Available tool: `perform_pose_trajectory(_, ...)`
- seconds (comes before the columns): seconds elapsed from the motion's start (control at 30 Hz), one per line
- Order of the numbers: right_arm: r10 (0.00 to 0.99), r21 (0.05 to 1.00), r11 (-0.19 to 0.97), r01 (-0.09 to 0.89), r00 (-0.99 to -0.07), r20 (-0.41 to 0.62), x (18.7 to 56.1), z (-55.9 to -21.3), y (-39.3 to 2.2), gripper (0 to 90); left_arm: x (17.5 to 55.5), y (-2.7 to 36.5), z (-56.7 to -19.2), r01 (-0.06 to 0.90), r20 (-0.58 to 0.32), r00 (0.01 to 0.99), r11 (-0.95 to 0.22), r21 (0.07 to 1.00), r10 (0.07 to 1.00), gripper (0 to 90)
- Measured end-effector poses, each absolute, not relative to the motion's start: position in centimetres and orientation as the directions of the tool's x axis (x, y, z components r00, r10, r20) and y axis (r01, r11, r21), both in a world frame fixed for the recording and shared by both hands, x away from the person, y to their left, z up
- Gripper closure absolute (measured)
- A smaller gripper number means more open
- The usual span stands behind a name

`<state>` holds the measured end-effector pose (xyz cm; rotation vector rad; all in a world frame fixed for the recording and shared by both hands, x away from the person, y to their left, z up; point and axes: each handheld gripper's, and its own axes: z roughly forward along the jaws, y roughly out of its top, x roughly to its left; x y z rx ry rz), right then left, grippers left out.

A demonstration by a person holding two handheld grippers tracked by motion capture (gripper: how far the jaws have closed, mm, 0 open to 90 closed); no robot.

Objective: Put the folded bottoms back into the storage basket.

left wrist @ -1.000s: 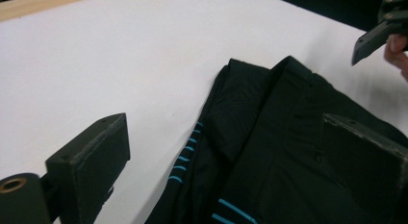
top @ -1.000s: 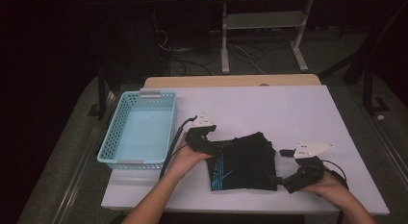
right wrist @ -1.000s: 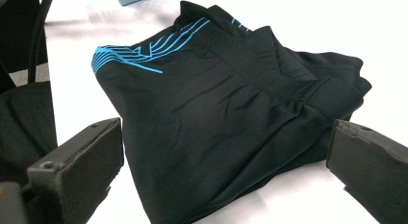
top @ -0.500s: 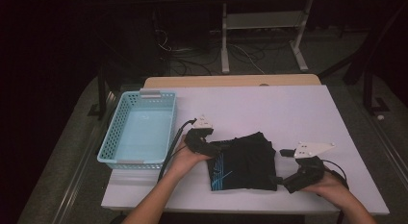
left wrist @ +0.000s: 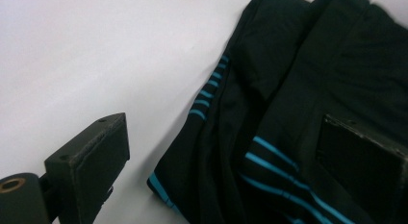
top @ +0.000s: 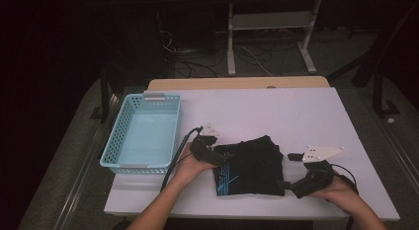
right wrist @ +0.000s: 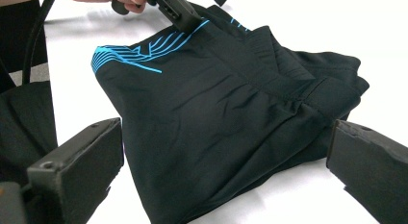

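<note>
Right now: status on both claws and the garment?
Left claw open at the folded black garment's left edge. Right claw open at its right edge. Garment flat on the white table; blue basket left, nothing blocking.

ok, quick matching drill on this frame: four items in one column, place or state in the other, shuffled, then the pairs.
Items:
1. basket
2. black garment
3. left hand-held gripper
4. right hand-held gripper

Place or state:
A. folded, teal stripes, near the table's front edge
B. open at the garment's right edge
C. light blue, left of the garment
D. open at the garment's left edge

Pairs: 1-C, 2-A, 3-D, 4-B
</note>
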<state>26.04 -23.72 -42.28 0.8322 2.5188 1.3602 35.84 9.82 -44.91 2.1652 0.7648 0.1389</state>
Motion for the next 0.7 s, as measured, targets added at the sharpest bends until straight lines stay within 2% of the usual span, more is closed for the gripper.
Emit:
perform_pose_trajectory(0.27,0.543,0.812,0.429,0.395,-0.832,0.118,26.03,-42.25,-23.75,0.0,35.81,9.26,-45.68,0.478,-0.123,0.811,-0.527,0.703,0.571,4.9)
perform_pose_trajectory(0.4,0.542,0.811,0.430,0.396,-0.832,0.119,26.03,-42.25,-23.73,0.0,35.74,9.30,-45.62,0.469,-0.114,0.816,-0.534,0.703,0.566,8.3)
perform_pose_trajectory(0.53,0.542,0.811,0.431,0.396,-0.832,0.119,26.04,-42.27,-23.73,0.0,35.56,9.30,-45.44,0.457,-0.117,0.830,-0.545,0.703,0.545,17.8)
perform_pose_trajectory(0.7,0.542,0.809,0.432,0.398,-0.832,0.120,26.02,-42.29,-23.65,0.0,35.34,9.25,-45.29,0.442,-0.139,0.851,-0.548,0.710,0.507,37.8)
